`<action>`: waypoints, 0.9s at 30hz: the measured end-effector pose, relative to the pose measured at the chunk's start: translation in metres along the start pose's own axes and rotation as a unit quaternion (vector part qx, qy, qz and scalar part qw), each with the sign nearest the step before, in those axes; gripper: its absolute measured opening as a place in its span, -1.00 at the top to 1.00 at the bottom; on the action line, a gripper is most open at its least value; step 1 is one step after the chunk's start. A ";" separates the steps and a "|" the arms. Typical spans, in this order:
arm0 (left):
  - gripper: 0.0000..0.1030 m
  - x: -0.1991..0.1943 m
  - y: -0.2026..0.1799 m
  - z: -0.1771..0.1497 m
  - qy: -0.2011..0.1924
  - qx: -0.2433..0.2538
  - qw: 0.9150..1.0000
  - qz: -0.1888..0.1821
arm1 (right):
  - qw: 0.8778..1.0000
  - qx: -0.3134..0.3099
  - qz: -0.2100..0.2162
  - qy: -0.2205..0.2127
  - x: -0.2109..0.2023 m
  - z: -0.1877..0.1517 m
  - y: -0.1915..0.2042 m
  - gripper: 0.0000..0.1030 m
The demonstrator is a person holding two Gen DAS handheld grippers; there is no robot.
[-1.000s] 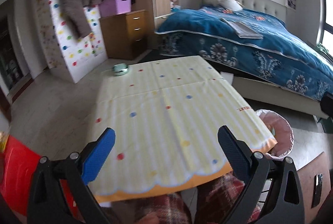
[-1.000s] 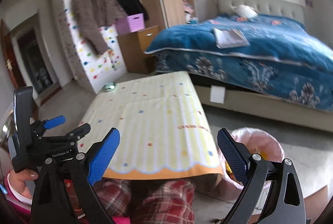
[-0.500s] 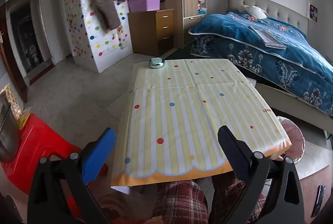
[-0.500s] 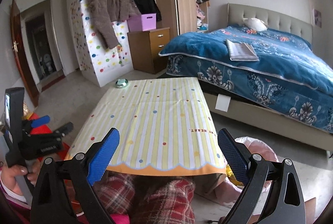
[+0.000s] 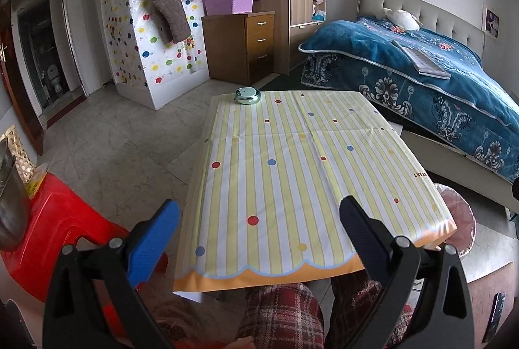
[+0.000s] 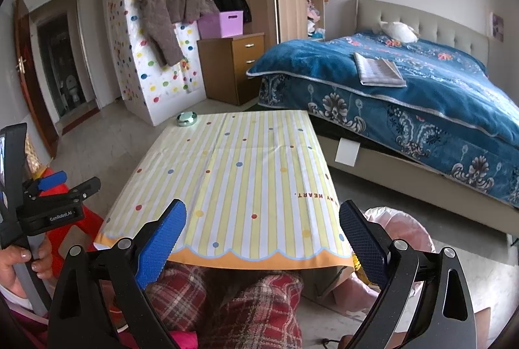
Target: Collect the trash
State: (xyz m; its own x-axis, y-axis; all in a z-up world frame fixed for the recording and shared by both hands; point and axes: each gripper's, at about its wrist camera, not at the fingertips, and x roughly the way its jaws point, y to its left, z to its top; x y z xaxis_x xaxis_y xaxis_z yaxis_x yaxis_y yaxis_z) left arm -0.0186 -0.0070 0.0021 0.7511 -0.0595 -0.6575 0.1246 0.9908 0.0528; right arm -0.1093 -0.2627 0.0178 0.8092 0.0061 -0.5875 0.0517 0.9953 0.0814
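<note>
Both tongs, left point(image 5: 259, 219) and right point(image 6: 262, 222), were spread and empty; bench point(image 5: 292, 174) bare except a far tin point(image 5: 247, 96); no trash remained visible.

Pink-lined bin point(image 6: 405, 225) beside table point(image 6: 246, 174)

Soft daylight, sharp, fisheye-warped edges

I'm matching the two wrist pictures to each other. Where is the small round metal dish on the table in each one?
Left wrist: the metal dish is upper centre, on the tablecloth's far left corner.
Right wrist: the dish sits left of centre, same far corner.
Shared landmark: the purple basket on the wooden drawers.
</note>
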 end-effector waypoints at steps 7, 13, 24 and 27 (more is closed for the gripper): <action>-0.87 0.000 0.000 0.001 0.000 0.000 1.000 0.001 | 1.000 0.000 0.000 0.000 0.002 -0.002 0.001 -0.83; -0.87 0.000 0.000 0.000 -0.003 0.000 1.000 0.001 | 1.000 0.000 0.000 0.001 0.001 -0.001 0.000 -0.83; -0.87 0.000 0.000 0.001 -0.003 -0.001 1.000 0.002 | 1.000 0.000 0.000 0.001 0.001 -0.001 0.000 -0.82; -0.87 0.000 0.000 0.001 -0.003 0.000 1.000 0.002 | 1.000 0.000 0.000 0.001 0.002 -0.001 0.000 -0.83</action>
State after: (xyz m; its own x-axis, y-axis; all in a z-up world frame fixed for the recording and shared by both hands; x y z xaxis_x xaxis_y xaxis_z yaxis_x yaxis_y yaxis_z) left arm -0.0182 -0.0075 0.0026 0.7559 -0.0566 -0.6522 0.1213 0.9911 0.0546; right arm -0.1081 -0.2624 0.0159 0.8081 0.0071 -0.5890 0.0512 0.9953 0.0822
